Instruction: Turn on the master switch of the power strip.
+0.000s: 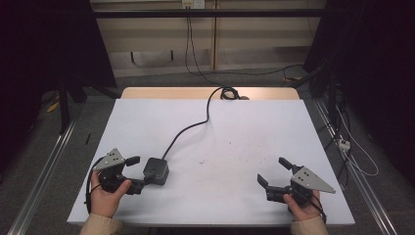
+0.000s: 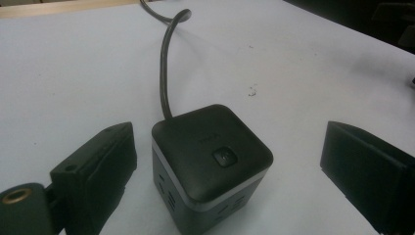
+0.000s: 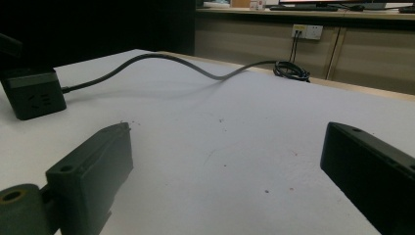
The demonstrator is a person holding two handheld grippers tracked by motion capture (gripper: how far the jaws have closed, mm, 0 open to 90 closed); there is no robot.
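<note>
Dark grey cube-shaped plastic power socket [image 1: 155,171] sits on white table [image 1: 235,122], near its left front, black cable [image 1: 188,128] trailing away. Left gripper [image 1: 135,174] straddles it, jaws wide, not touching: grasp not yet made. Right gripper [image 1: 273,172] well apart, wide open, empty.

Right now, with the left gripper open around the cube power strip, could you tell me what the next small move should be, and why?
Probably close the left gripper on the cube power strip: its jaws stand open on either side of the cube, apart from it, and the cube rests between them on the white table.
</note>
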